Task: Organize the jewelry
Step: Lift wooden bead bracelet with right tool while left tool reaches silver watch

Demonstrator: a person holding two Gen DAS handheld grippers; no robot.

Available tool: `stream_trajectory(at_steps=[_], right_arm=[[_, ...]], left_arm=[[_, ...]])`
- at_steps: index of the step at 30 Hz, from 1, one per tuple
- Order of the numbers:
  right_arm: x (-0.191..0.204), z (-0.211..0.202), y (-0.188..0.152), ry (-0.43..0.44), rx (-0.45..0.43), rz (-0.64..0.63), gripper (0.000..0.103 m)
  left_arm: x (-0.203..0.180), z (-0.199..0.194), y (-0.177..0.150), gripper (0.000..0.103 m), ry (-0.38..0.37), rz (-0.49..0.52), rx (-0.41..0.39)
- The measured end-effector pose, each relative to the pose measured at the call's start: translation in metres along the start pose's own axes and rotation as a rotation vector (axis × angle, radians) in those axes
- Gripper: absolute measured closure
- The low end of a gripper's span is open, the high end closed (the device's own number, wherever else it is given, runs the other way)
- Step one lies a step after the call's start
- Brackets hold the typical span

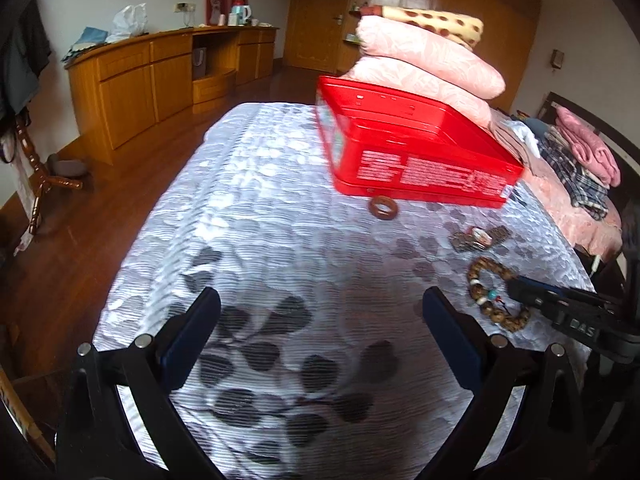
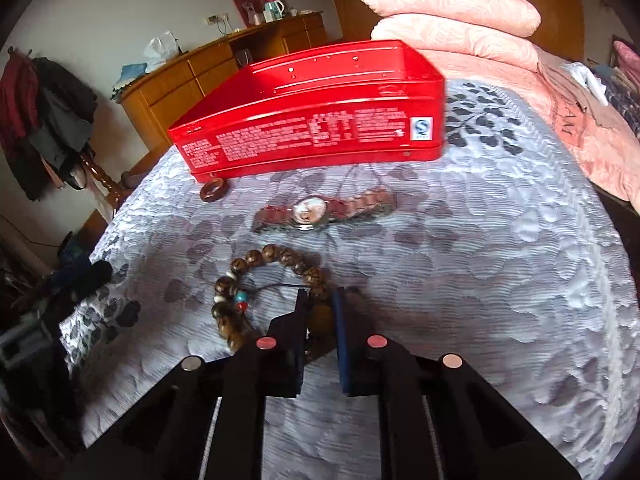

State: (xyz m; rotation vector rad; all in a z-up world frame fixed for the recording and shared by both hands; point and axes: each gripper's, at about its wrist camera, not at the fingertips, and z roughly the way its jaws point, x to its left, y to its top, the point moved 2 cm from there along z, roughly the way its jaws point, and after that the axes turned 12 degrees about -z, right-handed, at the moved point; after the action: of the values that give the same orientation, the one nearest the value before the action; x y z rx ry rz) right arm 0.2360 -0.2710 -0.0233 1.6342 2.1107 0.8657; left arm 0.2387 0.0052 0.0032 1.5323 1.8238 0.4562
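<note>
While the left gripper (image 1: 320,332) gapes wide, the right gripper's (image 2: 320,300) fingers (image 2: 300,320) pinch the bead bracelet (image 2: 256,276).

Stacked pink pillows (image 1: 424,60) on bed; wooden sideboard (image 1: 160,76); kettle (image 1: 241,13).

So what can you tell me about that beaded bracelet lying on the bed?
The brown wooden-looking bead bracelet is a loop of round mottled beads, with a few pale ones, one turquoise and one red near a dark cord. It lies flat on the grey leaf-patterned bedspread, nearer the camera than the rose-coloured metal-band wristwatch. The right gripper has closed on beads on one side of the loop; the rest lies loose on the cloth.
</note>
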Motion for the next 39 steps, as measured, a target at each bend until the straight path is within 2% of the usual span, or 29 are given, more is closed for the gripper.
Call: stream_trajectory(at_steps=[6, 14, 18, 20, 22, 30, 39], right_arm=[[-0.031, -0.022, -0.015, -0.068, -0.011, 0.065, 0.09], [-0.043, -0.022, -0.019, -0.063, -0.002, 0.091, 0.09], [-0.042, -0.02, -0.018, -0.06, -0.009, 0.08, 0.083], [-0.041, -0.019, -0.017, -0.064, -0.011, 0.077, 0.083], [-0.043, -0.019, -0.017, -0.074, -0.011, 0.077, 0.09], [-0.061, -0.039, -0.008, -0.045, -0.079, 0.129, 0.091], [-0.074, -0.061, 0.013, -0.06, -0.149, 0.127, 0.091]], left_arm=[[0.02, -0.003, 0.01, 0.005, 0.013, -0.054, -0.009], [0.026, -0.007, 0.024, 0.005, 0.008, -0.081, -0.024], [0.018, -0.005, 0.023, 0.005, 0.008, -0.058, -0.017], [0.011, -0.002, 0.021, 0.005, 0.005, -0.038, -0.01], [0.004, 0.0, 0.019, 0.005, 0.002, -0.02, -0.004], [-0.033, 0.017, 0.018, 0.005, -0.04, 0.046, 0.029], [-0.104, 0.055, 0.019, 0.005, -0.141, 0.171, 0.102]])
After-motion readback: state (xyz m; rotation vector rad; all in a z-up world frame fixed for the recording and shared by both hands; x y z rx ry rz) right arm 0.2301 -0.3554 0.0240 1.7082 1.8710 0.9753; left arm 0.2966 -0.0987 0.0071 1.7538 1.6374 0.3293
